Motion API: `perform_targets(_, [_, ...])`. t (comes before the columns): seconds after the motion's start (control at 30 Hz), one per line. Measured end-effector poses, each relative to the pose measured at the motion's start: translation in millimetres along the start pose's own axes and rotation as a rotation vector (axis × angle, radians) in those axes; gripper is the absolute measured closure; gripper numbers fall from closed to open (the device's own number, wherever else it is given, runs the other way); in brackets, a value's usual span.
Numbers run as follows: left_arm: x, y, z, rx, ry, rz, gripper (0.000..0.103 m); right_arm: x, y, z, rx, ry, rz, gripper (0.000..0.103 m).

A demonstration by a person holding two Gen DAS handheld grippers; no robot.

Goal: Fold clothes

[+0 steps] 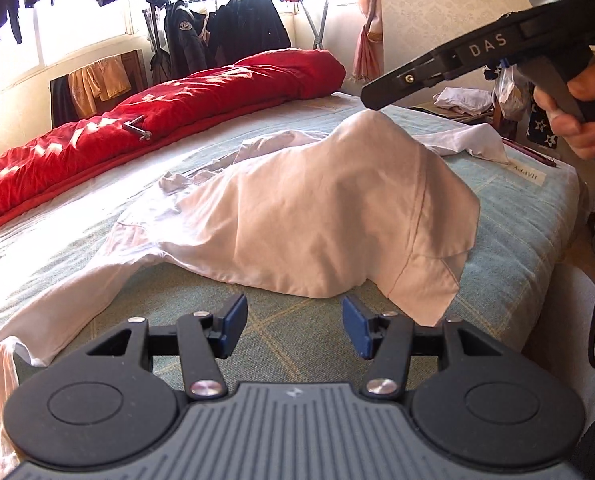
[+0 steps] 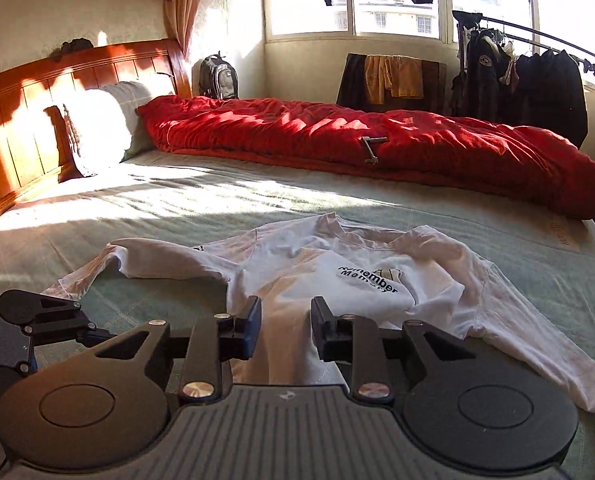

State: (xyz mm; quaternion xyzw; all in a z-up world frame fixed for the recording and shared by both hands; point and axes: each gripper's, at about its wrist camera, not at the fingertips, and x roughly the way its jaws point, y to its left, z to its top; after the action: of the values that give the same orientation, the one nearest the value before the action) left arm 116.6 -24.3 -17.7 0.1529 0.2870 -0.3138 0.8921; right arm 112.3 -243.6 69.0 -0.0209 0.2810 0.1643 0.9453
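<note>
A white long-sleeved shirt [image 1: 317,216] lies on the green checked bedcover [image 1: 517,220]. Its middle is pulled up into a tent whose peak hangs from my right gripper [image 1: 371,98], held by a hand [image 1: 577,132]. In the right wrist view the right gripper [image 2: 285,328] has its fingers close together with white cloth filling the gap. The shirt [image 2: 297,264] spreads beyond them, with black "Remember Memory" print [image 2: 367,280] showing. My left gripper [image 1: 293,320] is open just short of the shirt's near hem, with nothing between its fingers. One sleeve [image 1: 37,320] trails to its left.
A rolled red duvet [image 2: 377,140] runs along the far side of the bed. A pillow [image 2: 97,128] leans on the wooden headboard [image 2: 17,100]. Another white garment [image 1: 469,140] lies near the bed's corner. A rack of dark jackets [image 1: 225,32] stands by the window.
</note>
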Motion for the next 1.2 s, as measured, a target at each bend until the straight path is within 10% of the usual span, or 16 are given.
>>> perform_targets(0.43, [6.0,-57.9,-4.3,0.125,-0.008,-0.058,0.041,-39.4,16.7,-51.6,-0.076,-0.008,-0.147,0.008])
perform_targets(0.67, [26.2,-103.1,-7.4,0.236,-0.019,-0.075,0.038,-33.8,4.2,-100.4,-0.029,0.113,-0.175,0.001])
perform_targets(1.2, [70.4,-157.3,-11.6,0.389,-0.111,0.371,0.049,-5.6,-32.1,-156.5,0.152,0.248,-0.219,0.000])
